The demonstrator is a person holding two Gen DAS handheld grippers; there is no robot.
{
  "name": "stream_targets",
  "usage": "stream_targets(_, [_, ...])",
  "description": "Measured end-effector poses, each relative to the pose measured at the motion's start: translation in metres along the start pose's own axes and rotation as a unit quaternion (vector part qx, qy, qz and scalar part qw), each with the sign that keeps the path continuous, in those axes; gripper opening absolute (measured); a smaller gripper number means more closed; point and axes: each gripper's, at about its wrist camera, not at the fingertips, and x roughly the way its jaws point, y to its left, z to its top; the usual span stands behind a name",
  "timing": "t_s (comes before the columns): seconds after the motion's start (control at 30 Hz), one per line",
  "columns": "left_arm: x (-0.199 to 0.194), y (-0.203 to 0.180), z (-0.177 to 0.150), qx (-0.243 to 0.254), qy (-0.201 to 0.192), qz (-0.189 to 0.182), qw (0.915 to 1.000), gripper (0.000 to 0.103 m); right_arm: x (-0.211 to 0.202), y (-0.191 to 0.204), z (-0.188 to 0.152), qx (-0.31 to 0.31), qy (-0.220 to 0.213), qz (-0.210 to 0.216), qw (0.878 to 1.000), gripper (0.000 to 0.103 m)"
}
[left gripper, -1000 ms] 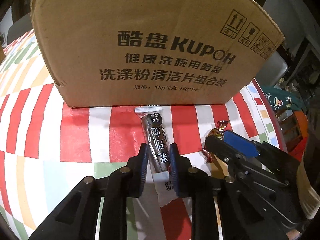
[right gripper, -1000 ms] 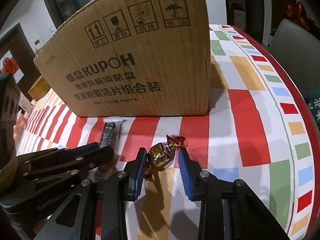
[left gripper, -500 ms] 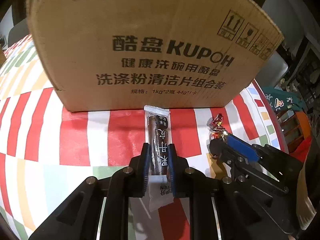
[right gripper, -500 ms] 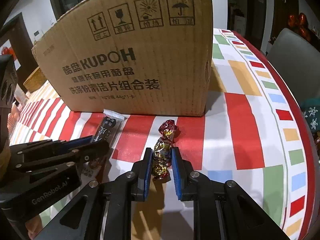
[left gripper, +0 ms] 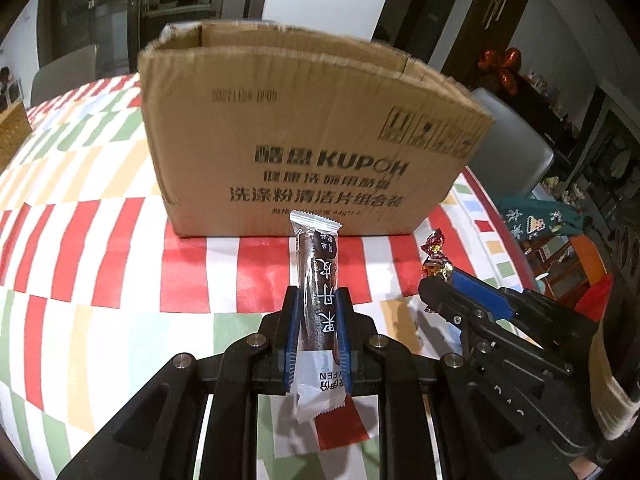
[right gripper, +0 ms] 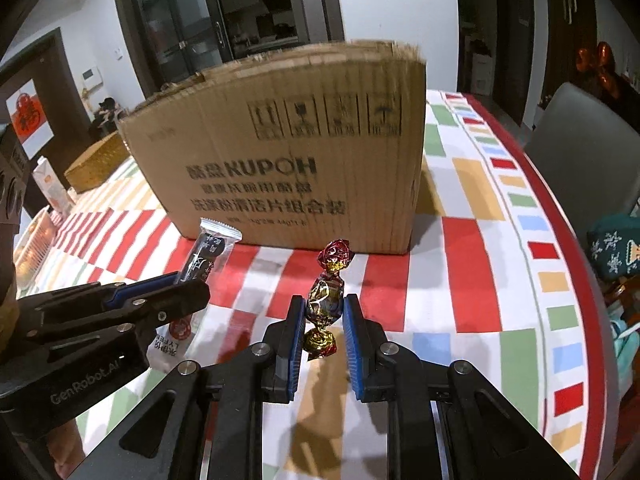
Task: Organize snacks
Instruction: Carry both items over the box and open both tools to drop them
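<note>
My left gripper (left gripper: pixel 317 300) is shut on a long dark snack bar (left gripper: pixel 319 284) in a clear wrapper with white ends, held upright above the table. My right gripper (right gripper: pixel 324 308) is shut on a foil-wrapped candy (right gripper: pixel 325 300), red and gold, also lifted. Each gripper shows in the other's view: the right one (left gripper: pixel 440 284) with the candy (left gripper: pixel 434 258), the left one (right gripper: pixel 192 284) with the bar (right gripper: pixel 208 252). An open-topped cardboard box (left gripper: pixel 312 140) printed KUPOH stands just beyond both; it also shows in the right wrist view (right gripper: pixel 288 152).
The table has a checked cloth (left gripper: pixel 80 264) in red, white, green and yellow. A wicker basket (right gripper: pixel 96 164) and a carton (right gripper: pixel 50 184) stand at the far left. Grey chairs (right gripper: pixel 588 160) stand at the table's right edge, which curves close by.
Both grippers closed on their snacks, the bar and the candy, and rose with them off the table. The box's open top has come into view.
</note>
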Motion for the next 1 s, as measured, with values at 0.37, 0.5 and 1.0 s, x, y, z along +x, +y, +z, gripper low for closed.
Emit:
stream_targets(0.37, [-0.052, -0.006, 0.004, 0.006, -0.052, -0.005, 0.9986, 0.018, -0.052, 0.01, 0.011, -0.013, -0.053, 0.0, 0.999, 0.021])
stream_targets(0.5, [-0.068, -0.01, 0.008, 0.011, -0.071, -0.008, 0.9974, 0.018, -0.072, 0.016, 0.017, -0.019, -0.075, 0.001, 0.997, 0.021])
stream_targets(1.0, [-0.122, -0.017, 0.039, 0.036, -0.141, -0.003, 0.9894, 0.018, -0.114, 0.032, 0.056, -0.04, -0.136, -0.005, 0.99, 0.021])
